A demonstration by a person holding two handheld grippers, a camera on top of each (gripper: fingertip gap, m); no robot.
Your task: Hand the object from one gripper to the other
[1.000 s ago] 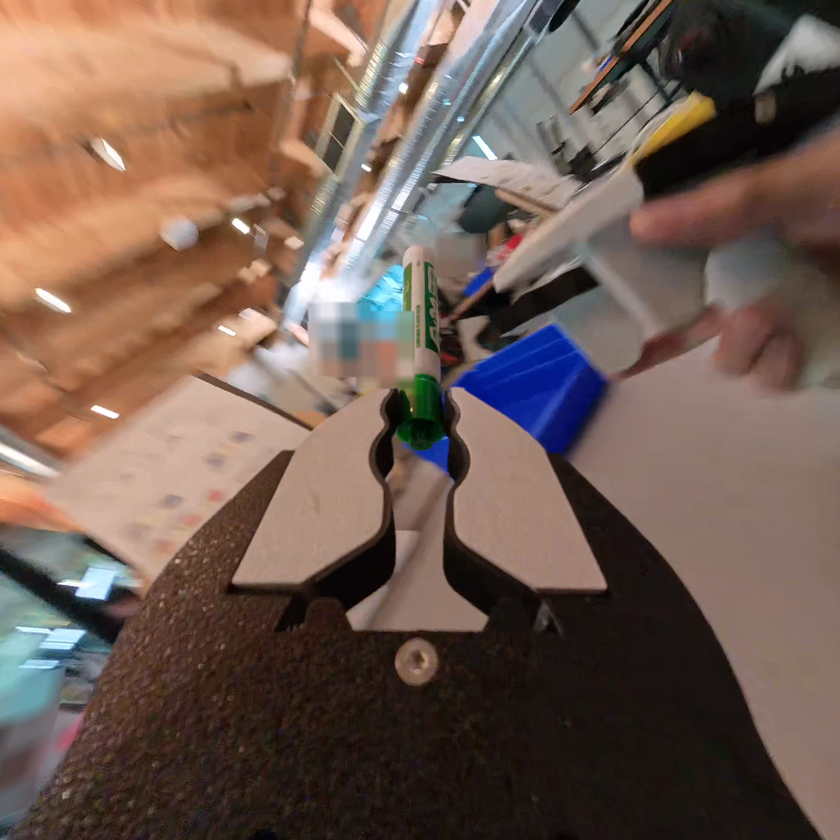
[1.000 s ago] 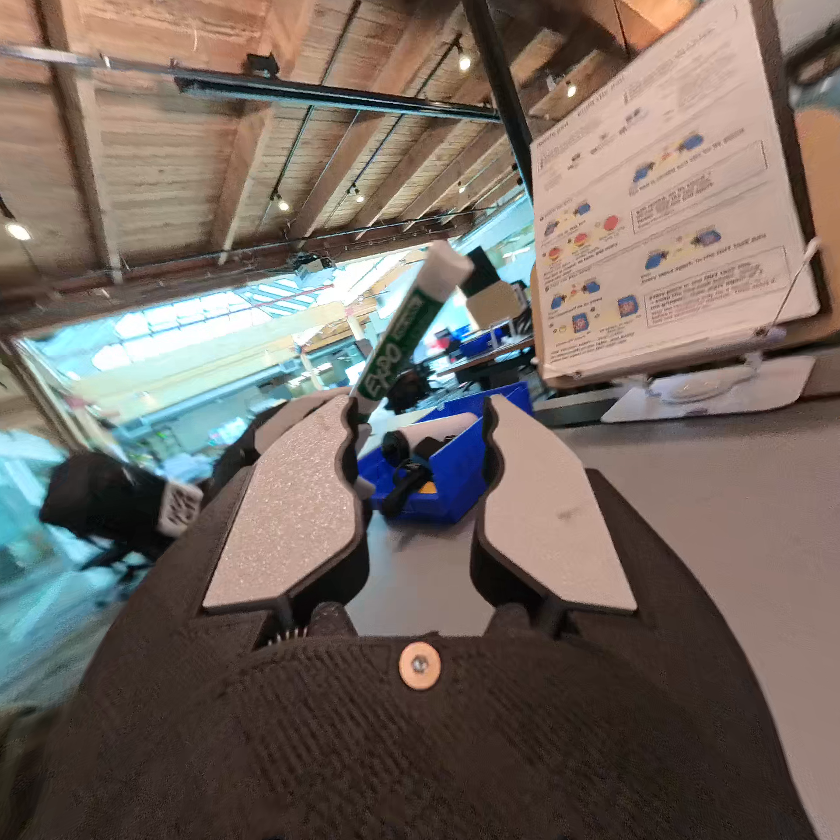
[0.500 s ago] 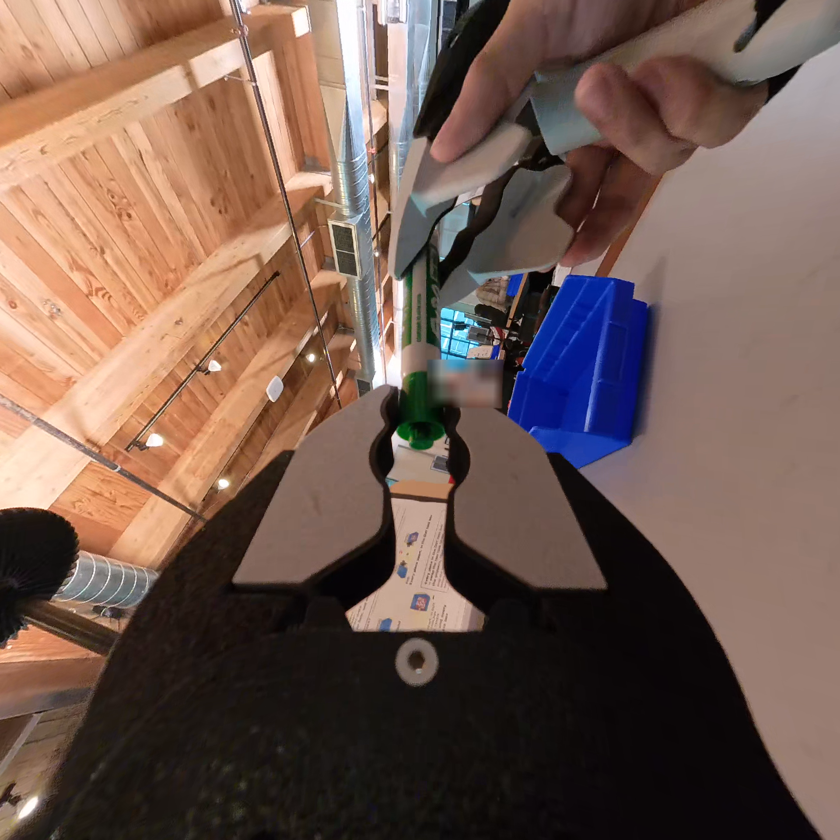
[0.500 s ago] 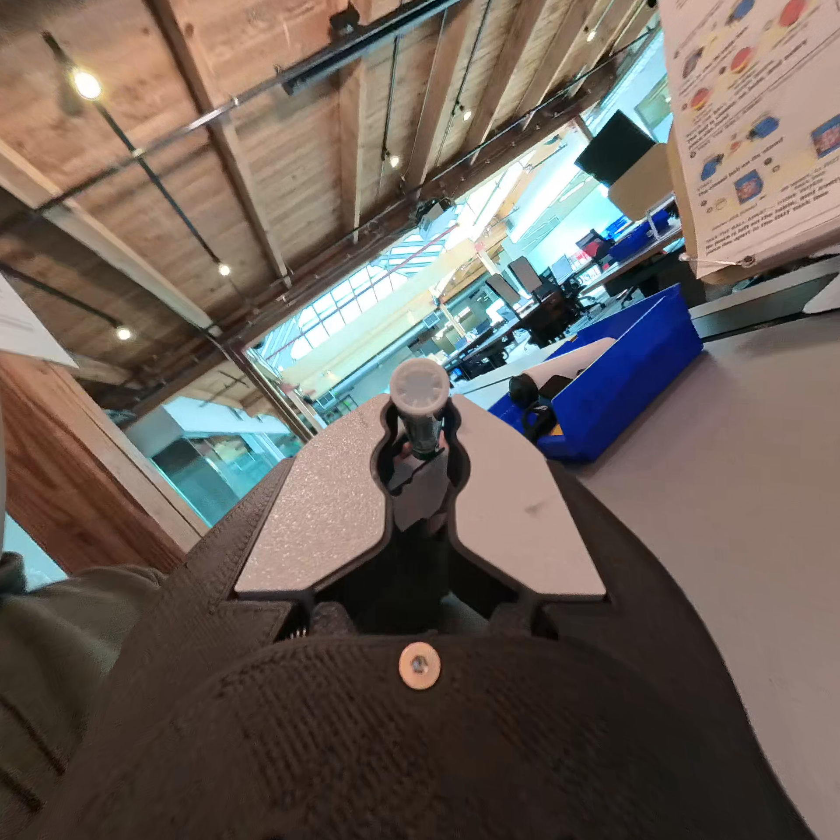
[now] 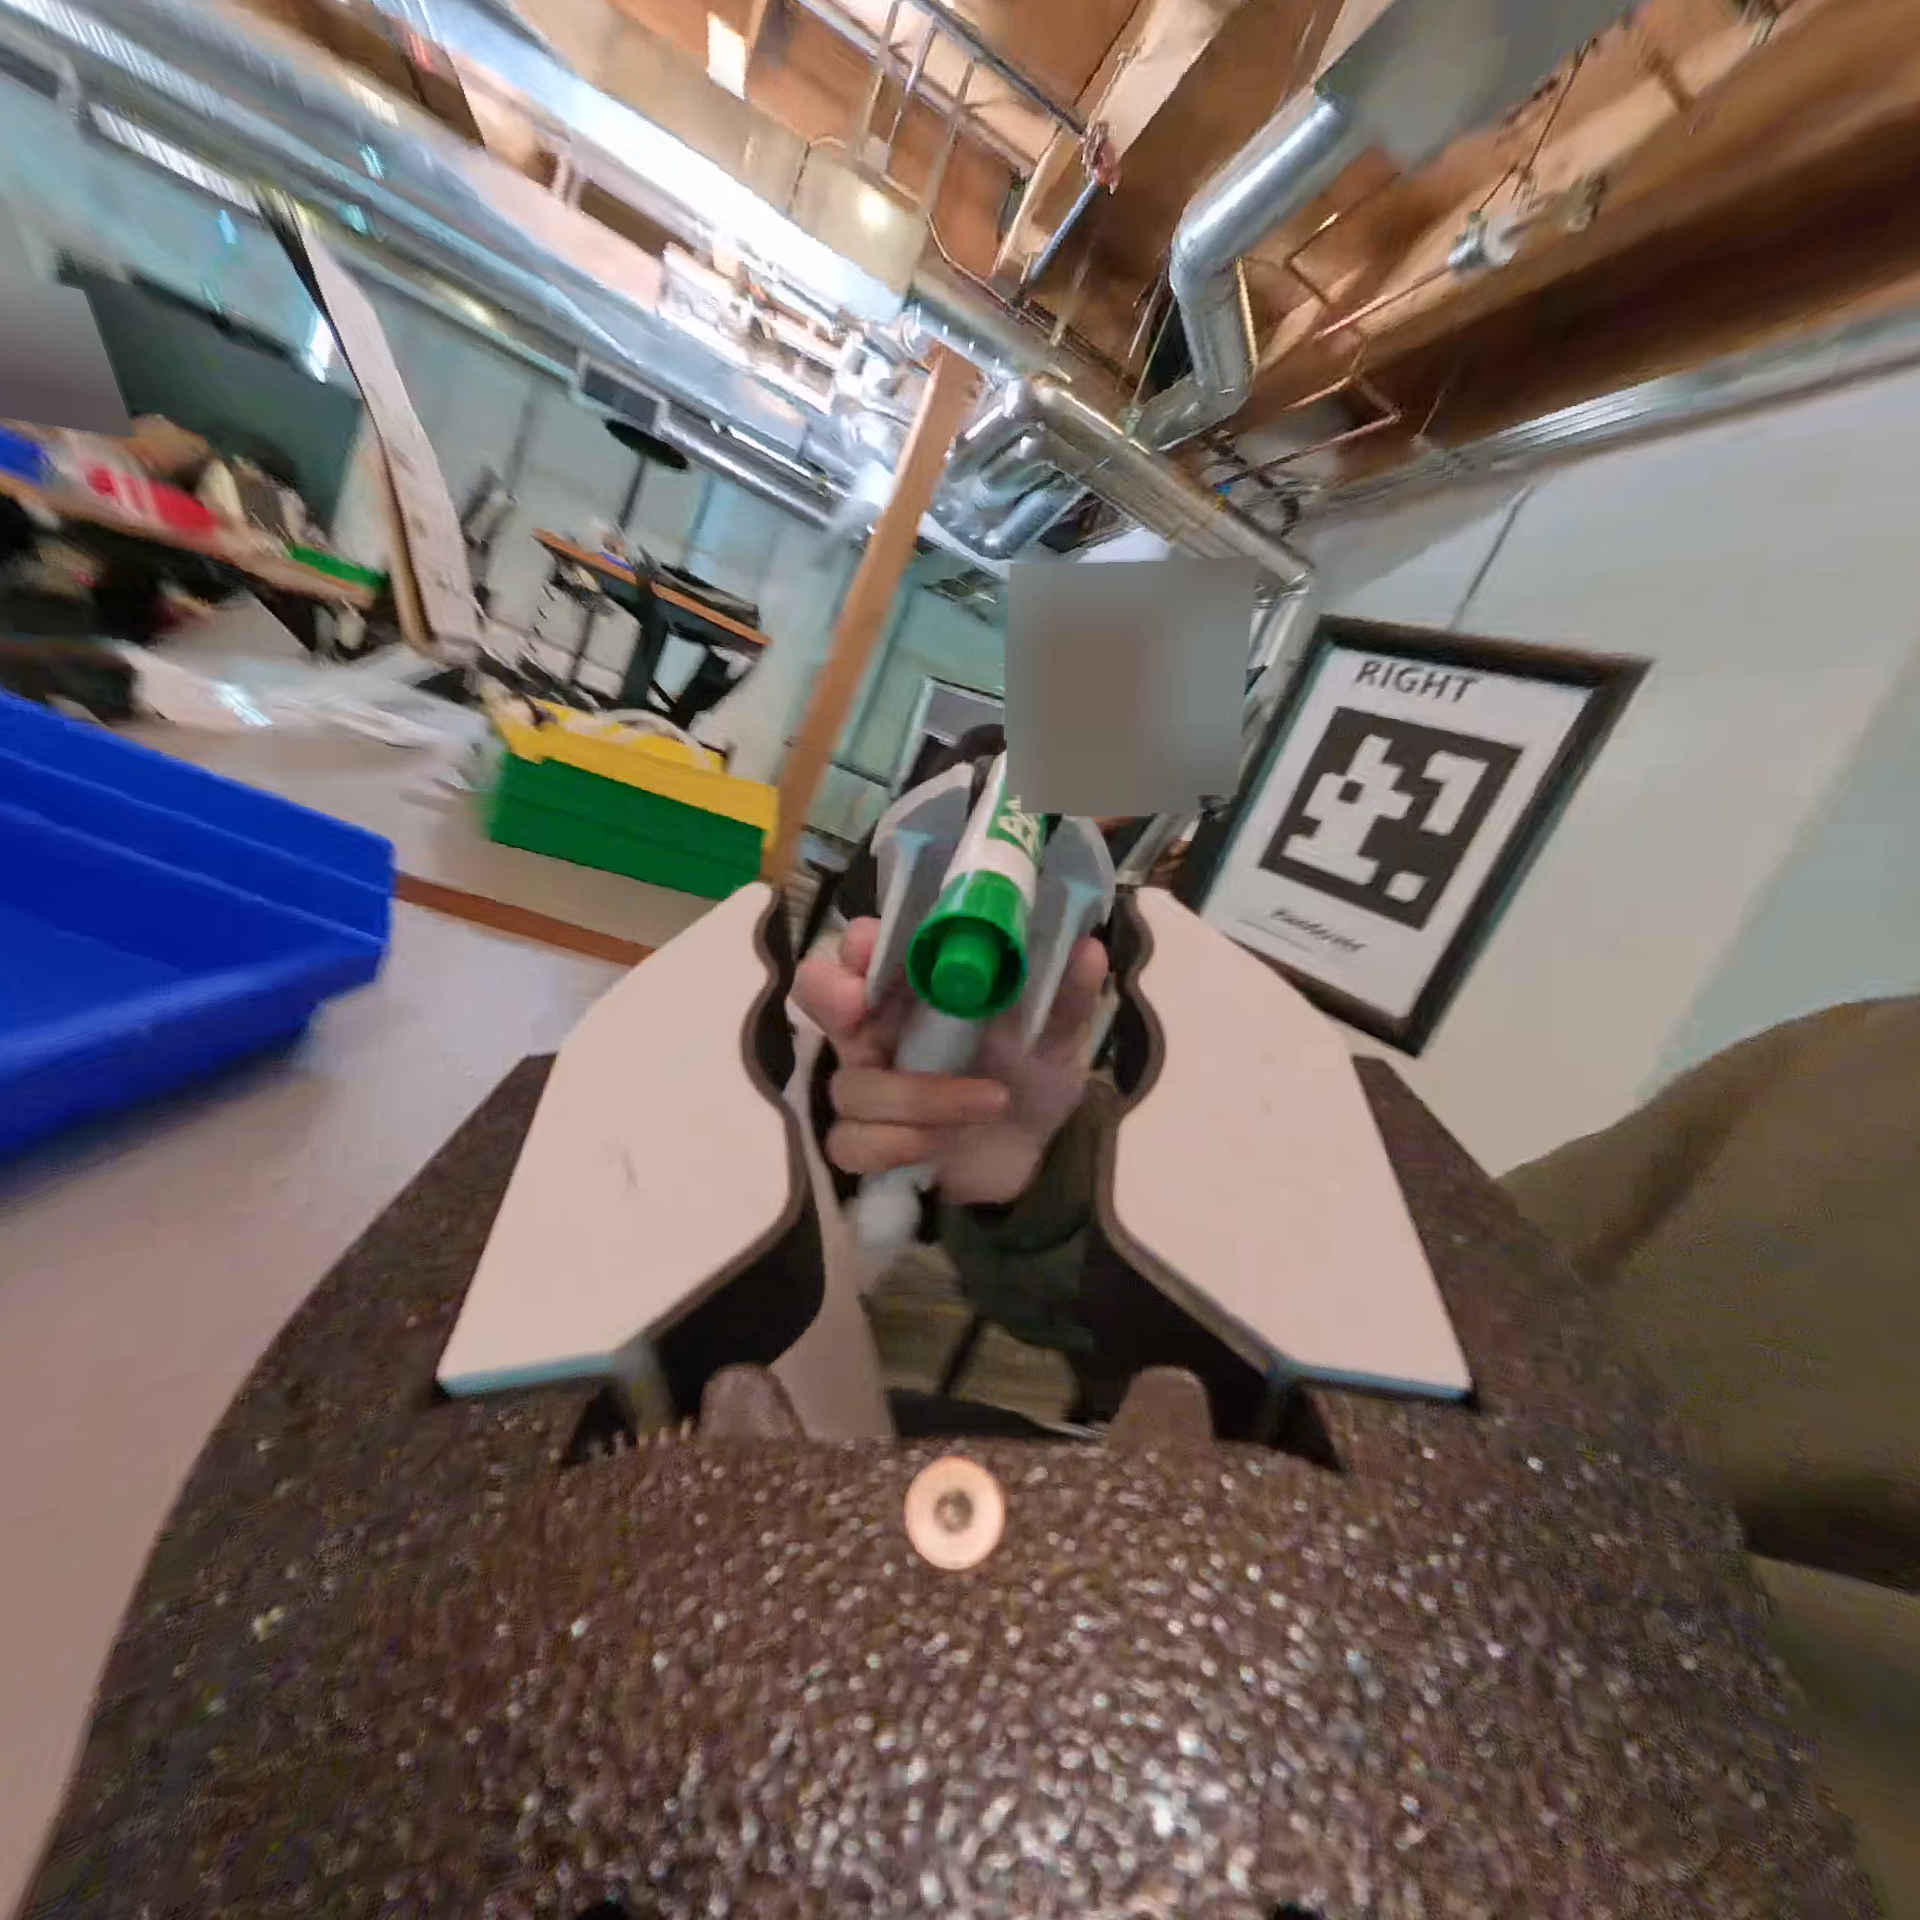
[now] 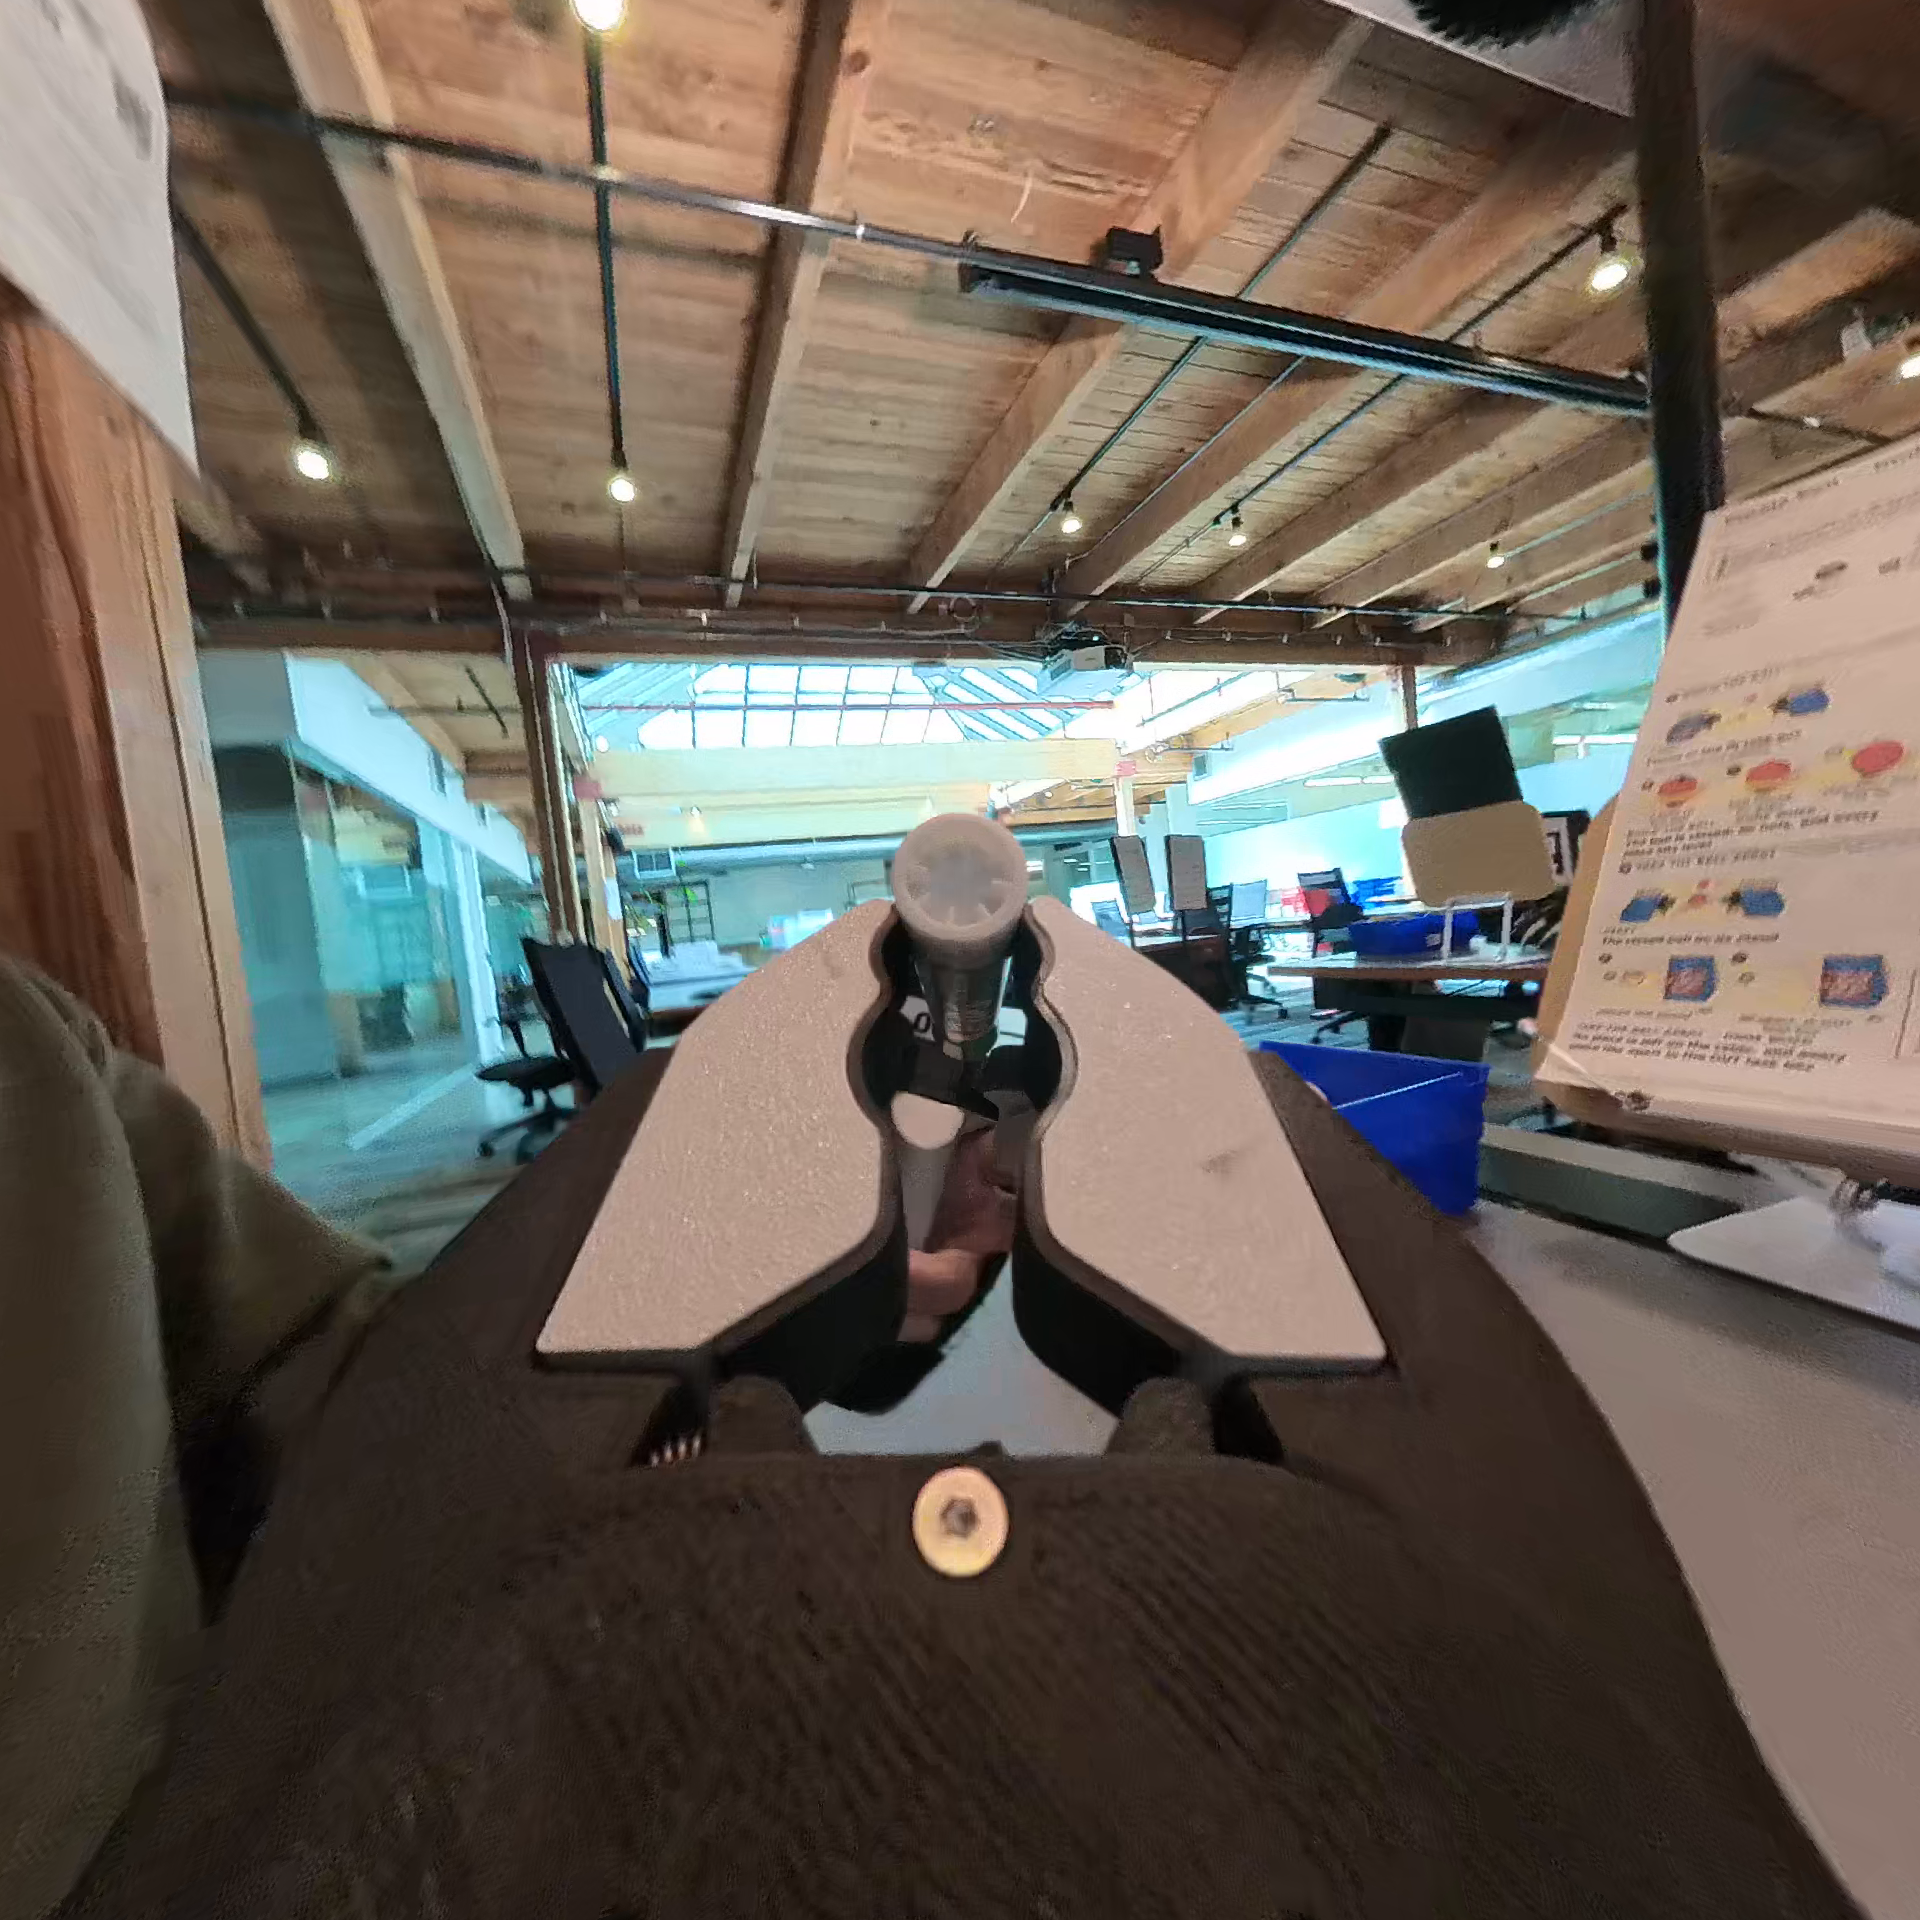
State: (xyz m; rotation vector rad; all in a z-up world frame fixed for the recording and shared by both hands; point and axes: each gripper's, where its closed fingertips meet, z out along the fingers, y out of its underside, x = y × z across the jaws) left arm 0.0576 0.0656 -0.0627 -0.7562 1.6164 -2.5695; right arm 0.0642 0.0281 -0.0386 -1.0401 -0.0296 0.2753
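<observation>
Marker (image 6: 958,914) pinched in right gripper (image 6: 961,940) — left gripper (image 5: 951,935) spread wide, clear of it.

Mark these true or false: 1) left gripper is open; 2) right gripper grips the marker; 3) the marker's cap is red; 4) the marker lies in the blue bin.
1) True: the left gripper has its jaws spread, nothing between them.
2) True: the right gripper is shut on the marker.
3) False: the cap is green.
4) False: the marker is held in the air; the blue bin sits apart on the table.
</observation>
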